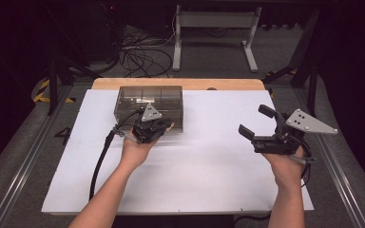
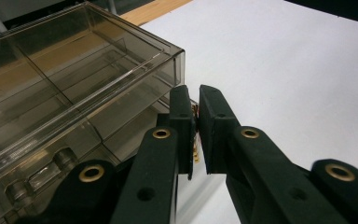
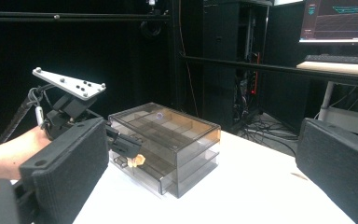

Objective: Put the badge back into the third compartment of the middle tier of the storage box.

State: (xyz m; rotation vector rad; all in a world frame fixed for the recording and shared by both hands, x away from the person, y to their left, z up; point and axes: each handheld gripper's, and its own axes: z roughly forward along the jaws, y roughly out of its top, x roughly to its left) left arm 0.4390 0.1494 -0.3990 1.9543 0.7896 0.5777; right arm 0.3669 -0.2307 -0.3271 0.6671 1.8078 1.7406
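Resting on one table point(image 1: 209, 180): one drawer box point(image 1: 149, 107), two tools, left point(image 1: 158, 127) and right point(image 1: 259, 124).

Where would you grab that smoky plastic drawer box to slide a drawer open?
Probably by the small tab on the drawer front, from the drawer box's near side, where the drawers face. The left gripper sits there, jaws pinched on something small and yellowish.
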